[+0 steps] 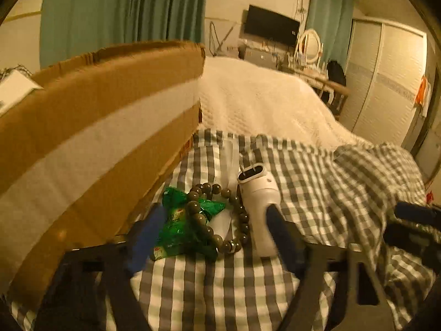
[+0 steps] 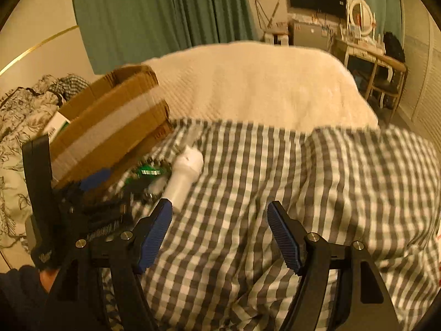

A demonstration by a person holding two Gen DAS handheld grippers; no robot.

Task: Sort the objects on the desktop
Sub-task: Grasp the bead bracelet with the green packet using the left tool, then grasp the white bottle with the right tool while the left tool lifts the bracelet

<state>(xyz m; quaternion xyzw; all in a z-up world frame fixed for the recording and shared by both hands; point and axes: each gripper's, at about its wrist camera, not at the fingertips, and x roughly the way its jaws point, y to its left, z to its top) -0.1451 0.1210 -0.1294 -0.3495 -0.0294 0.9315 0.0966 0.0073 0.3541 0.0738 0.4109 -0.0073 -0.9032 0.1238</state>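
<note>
The left gripper (image 1: 217, 229) is spread wide over a green foil snack packet (image 1: 179, 220) ringed by a dark round-bead bracelet (image 1: 220, 212), with a white plastic handheld device (image 1: 259, 201) touching its right finger. The brown cardboard box (image 1: 96, 127) stands just left. The right gripper (image 2: 220, 229) gapes wide above gingham cloth (image 2: 275, 182).

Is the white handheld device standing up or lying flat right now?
Lying flat. The white handheld device rests lengthwise on the checked cloth, beside the bead bracelet; the right wrist view agrees.
</note>
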